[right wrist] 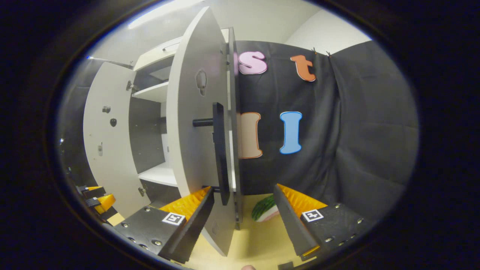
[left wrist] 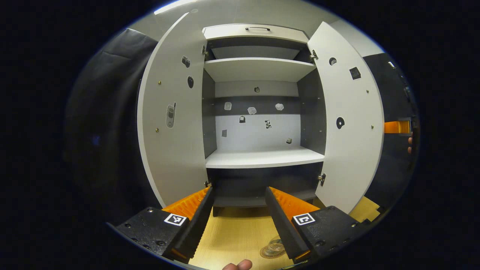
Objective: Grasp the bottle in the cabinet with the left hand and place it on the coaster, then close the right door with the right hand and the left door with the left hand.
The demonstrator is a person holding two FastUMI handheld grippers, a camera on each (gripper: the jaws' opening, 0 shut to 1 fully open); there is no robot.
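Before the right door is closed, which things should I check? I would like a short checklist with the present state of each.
1. Bottle out of the cabinet, on the coaster: ok.
2. Lower shelf bare, nothing in the door's path: ok.
3. Left gripper open, holding nothing: ok.
4. Right gripper open, one finger on each side of the right door edge: ok.
5. Right gripper touching the door: cannot tell.
6. Left door wide open, apart from the right door: ok.

Open cabinet [left wrist: 258, 157], both doors wide, jaws apart before it, perhaps a bottle [left wrist: 276, 245] on the coaster [left wrist: 267, 253]
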